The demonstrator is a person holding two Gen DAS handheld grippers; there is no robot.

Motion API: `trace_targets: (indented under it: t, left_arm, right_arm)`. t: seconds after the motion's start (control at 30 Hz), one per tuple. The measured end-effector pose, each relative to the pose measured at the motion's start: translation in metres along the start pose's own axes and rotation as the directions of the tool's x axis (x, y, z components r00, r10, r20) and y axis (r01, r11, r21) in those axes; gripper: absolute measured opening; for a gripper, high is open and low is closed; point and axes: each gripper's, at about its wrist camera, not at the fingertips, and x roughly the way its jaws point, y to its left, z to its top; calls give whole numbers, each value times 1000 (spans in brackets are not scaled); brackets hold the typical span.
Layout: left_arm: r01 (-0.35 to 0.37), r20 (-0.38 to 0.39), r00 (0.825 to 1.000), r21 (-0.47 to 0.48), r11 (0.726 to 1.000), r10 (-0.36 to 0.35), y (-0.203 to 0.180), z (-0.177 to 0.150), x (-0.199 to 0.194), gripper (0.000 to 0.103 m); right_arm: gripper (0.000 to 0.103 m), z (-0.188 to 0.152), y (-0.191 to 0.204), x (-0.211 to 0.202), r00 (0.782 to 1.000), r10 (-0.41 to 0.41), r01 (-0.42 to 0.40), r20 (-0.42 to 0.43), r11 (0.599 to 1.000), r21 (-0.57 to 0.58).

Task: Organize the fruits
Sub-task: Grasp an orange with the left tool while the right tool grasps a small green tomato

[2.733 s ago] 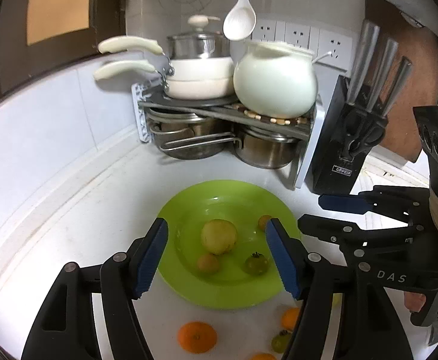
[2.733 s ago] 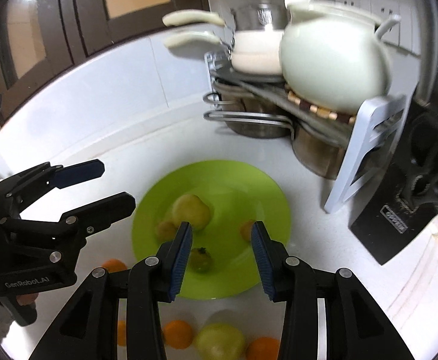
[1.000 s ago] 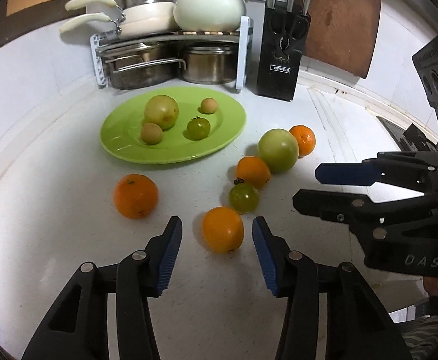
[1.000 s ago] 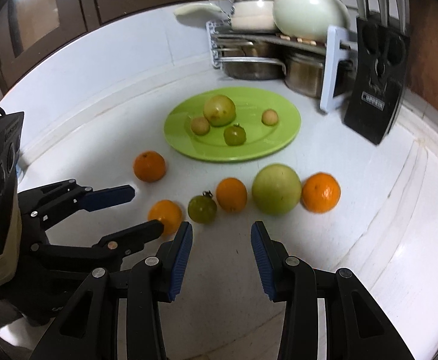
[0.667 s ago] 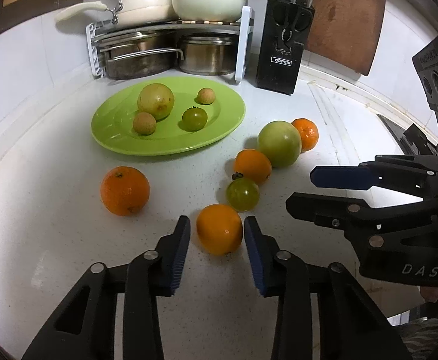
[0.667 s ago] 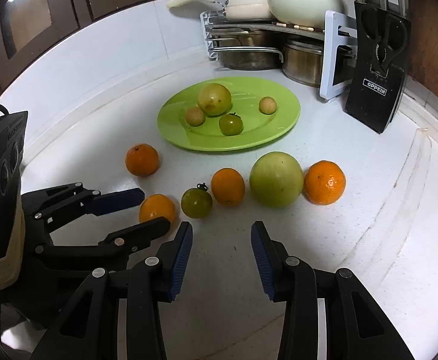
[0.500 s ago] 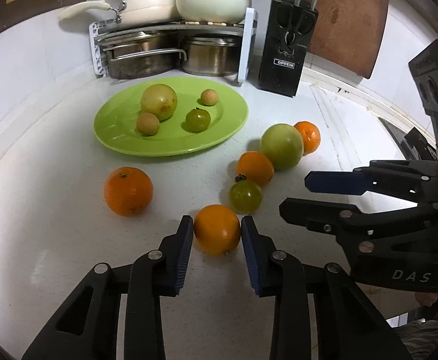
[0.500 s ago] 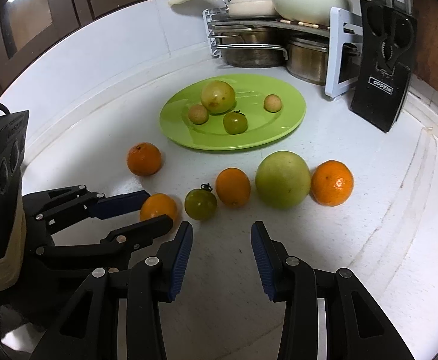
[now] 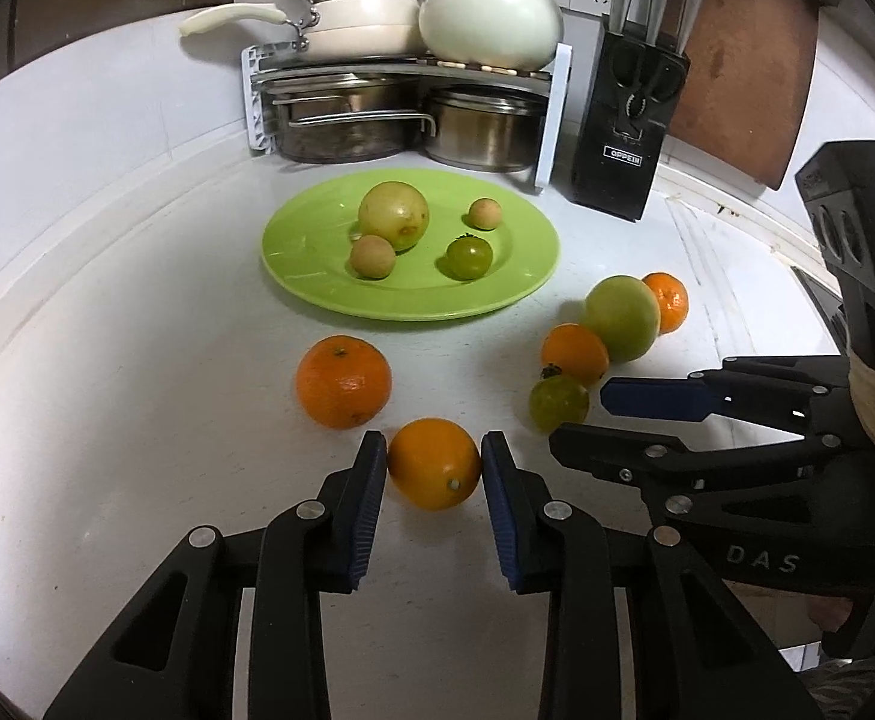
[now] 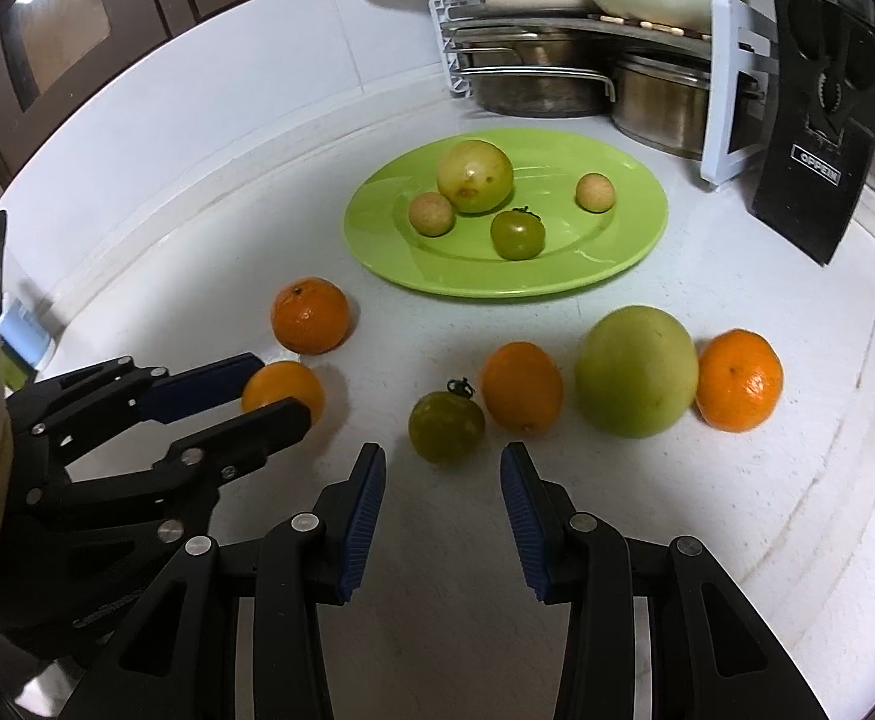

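Gripping a small orange on the white countertop, our left gripper has its blue pads pressed to either side of the fruit, jaws narrowed onto it. Our right gripper hovers with its jaws parted and nothing between them, its tips just short of a small green tomato that sits on the counter ahead of it.

We see a second, larger orange lying just beyond the held one, apart from it. To the right of the tomato runs a row of loose fruit: another orange, then a big green round fruit, then a mandarin touching the green fruit's far side.

Farther back lies the green plate, and on it we count four pieces: a large yellow-green fruit, two small tan fruits and a dark green tomato. The nearer tan fruit sits against the large one.

Behind the plate, a rack holds steel pots below and white cookware above, with a black knife block standing just to its right.
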Motion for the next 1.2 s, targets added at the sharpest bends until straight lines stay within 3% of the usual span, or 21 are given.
trace_targets:
  t: [0.37,0.6,0.77,1.2]
  left_arm:
    - [7,13,1000,-21,1000,-6,5,2,0,25]
    - [3,1,1000,-32,999,-3,7,0,4,30]
    - [50,-46,997,-91,995,-55,14,-3,15,34]
    - [20,-6,1000,-74,997,-20,7,2,-4,33]
  right_arm:
    - [36,9,4,15,1000,-12,12,-16,1000,-11]
    - [30,9,5,18,1000,-18,18,-13,1000,-19]
    - [30,8,6,19,1000,-17,17,-10,1000,-20]
    - [30,4,11,2,999,-18,19,27,999,-28]
